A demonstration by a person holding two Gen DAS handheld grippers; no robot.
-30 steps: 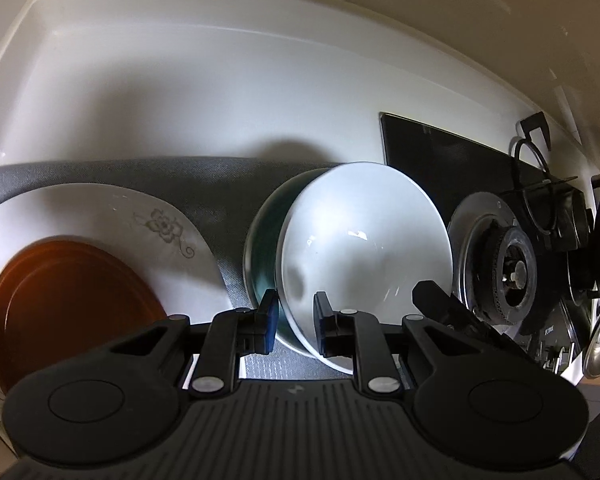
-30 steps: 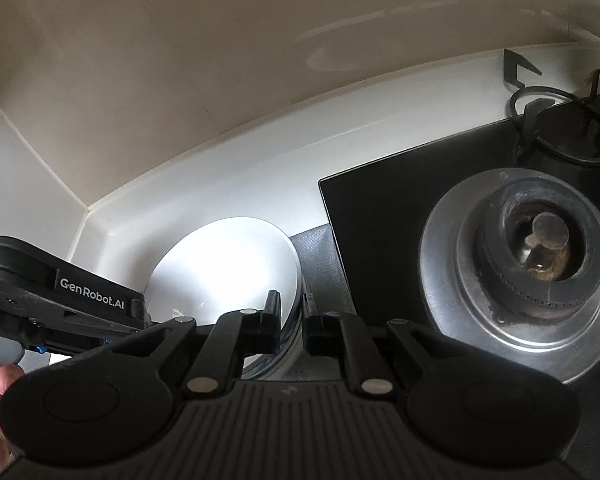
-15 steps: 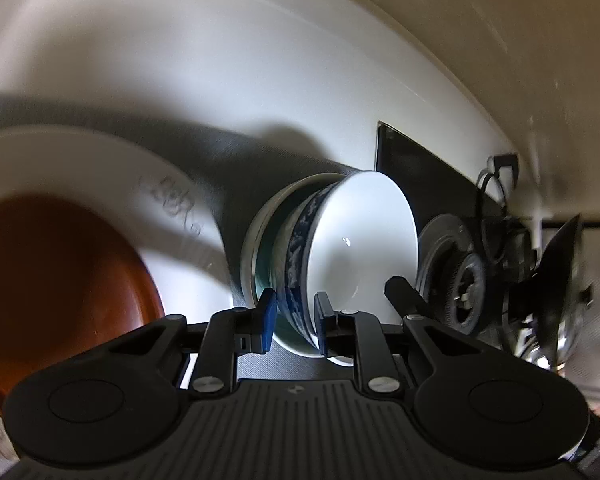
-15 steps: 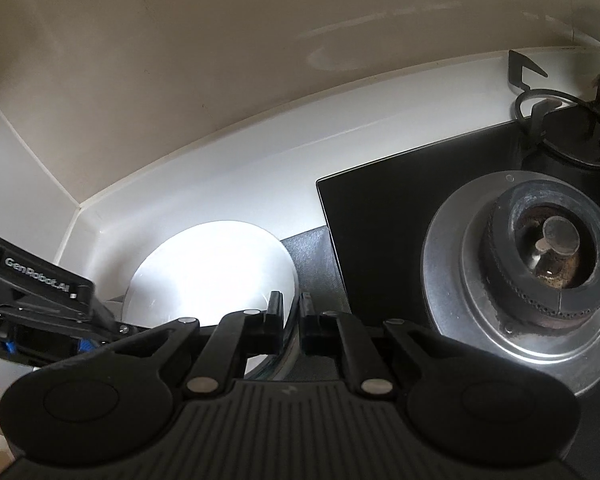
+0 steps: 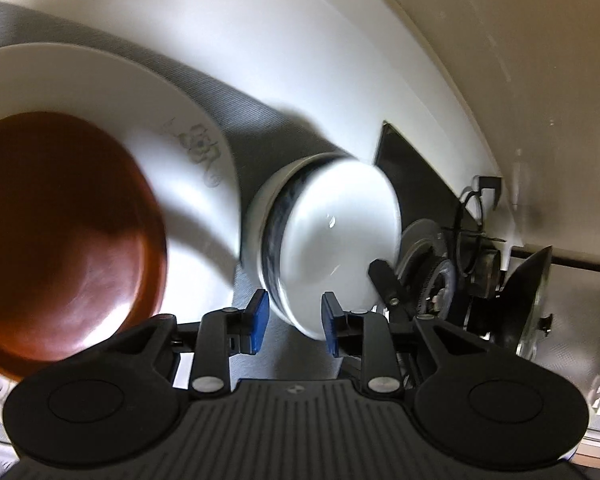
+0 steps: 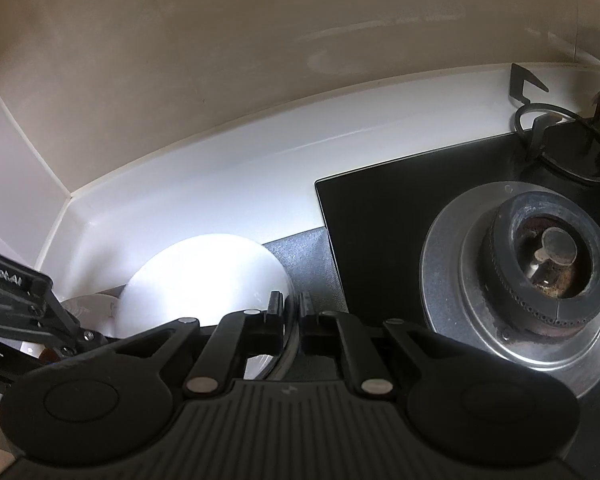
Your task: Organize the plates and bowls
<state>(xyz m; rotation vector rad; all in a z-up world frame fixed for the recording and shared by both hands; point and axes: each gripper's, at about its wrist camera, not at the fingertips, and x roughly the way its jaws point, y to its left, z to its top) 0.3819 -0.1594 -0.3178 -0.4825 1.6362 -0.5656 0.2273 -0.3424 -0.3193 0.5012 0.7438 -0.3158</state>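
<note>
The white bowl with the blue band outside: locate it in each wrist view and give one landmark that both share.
Left wrist: the white bowl sits centre, nested in another bowl, its rim between the left gripper's parted pads.
Right wrist: lower left, its rim pinched by the right gripper.
Shared landmark: the gas burner, right of the bowl in both.
</note>
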